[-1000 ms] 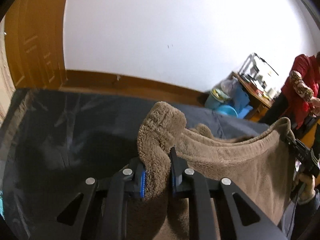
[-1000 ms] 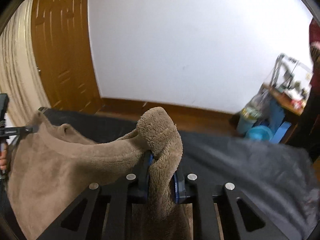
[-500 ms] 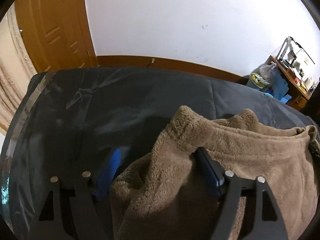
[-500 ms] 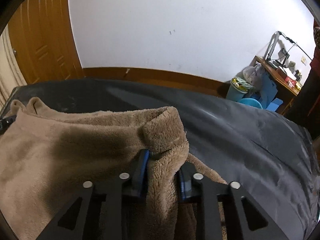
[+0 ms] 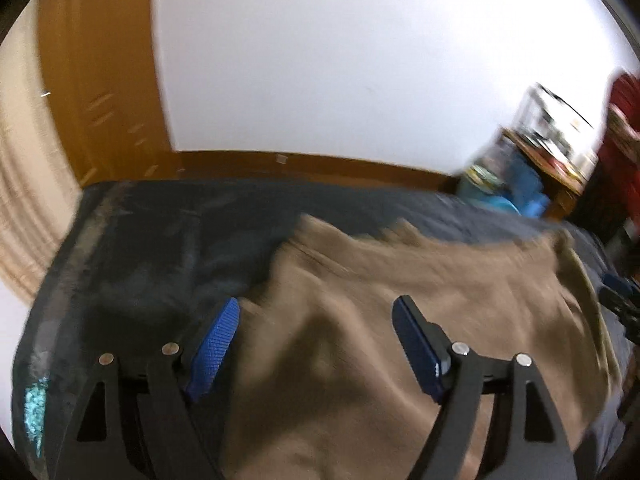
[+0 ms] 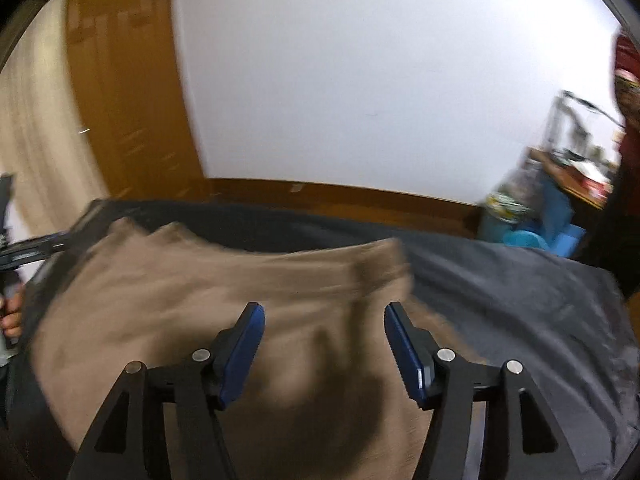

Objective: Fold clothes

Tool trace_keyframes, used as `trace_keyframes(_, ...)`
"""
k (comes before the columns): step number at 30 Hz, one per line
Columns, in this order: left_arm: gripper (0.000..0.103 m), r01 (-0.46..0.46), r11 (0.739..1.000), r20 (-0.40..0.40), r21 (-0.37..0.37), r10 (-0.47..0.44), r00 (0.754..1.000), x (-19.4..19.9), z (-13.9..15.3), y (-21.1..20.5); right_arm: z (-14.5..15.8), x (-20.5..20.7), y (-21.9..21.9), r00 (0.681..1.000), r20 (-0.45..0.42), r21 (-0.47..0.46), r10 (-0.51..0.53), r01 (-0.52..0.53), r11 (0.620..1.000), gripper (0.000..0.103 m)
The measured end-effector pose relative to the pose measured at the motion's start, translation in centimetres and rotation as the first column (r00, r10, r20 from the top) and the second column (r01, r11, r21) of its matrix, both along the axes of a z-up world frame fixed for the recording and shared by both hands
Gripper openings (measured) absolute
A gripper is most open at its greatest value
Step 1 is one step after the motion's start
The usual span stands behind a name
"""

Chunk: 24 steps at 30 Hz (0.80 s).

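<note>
A brown fleece garment (image 5: 400, 312) lies spread on the dark bed cover (image 5: 160, 248); it also shows in the right wrist view (image 6: 224, 284). My left gripper (image 5: 316, 320) is open, raised above the garment's left end, nothing between its blue pads (image 5: 214, 344). My right gripper (image 6: 324, 320) is open above the garment's right end, holding nothing. Both views are motion-blurred. The other gripper shows at the left edge of the right wrist view (image 6: 24, 248).
A wooden door (image 5: 100, 80) and a white wall stand behind the bed. A blue bin (image 6: 508, 220) and a cluttered wooden table (image 6: 576, 180) stand at the right. A person in red (image 5: 624, 132) stands by the table.
Both grippers held the garment's top corners up, lowered it onto the bed, and have opened and let go. The garment now lies flat and both grippers have lifted off it.
</note>
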<state>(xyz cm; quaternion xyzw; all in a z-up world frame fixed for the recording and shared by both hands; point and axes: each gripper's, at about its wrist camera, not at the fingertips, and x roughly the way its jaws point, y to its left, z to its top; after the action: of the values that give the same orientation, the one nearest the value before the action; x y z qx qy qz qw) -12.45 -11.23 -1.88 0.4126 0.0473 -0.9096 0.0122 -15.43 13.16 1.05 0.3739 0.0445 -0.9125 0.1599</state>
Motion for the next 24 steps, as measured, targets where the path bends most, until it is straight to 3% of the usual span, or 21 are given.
trace_keyframes(5,0.082,0.028,0.998,0.079,-0.062,-0.023,0.997,0.7,-4.3,2.3,-3.2,0.6,-2.3,0.995,0.072,0.031,0.064,-0.067,0.997,0.064)
trace_keyframes(12,0.093,0.034,0.997,0.048,-0.07,-0.031,0.998,1.1,-5.6,1.7,-6.7,-0.5,-0.8,0.988,0.147,-0.022,0.039,-0.037,0.999,0.07)
trace_keyframes(17,0.096,0.025,0.995,0.047,-0.096,-0.021,0.999,0.2,-5.7,2.3,-7.1,0.0,-0.3,0.993,0.114,-0.017,0.031,-0.029,0.999,0.072)
trace_keyframes(24,0.096,0.002,0.999,0.064,-0.052,0.002,0.998,2.0,-4.5,1.1,-3.4,4.5,4.2,0.996,0.081,-0.182,-0.026,0.04,0.983,0.072)
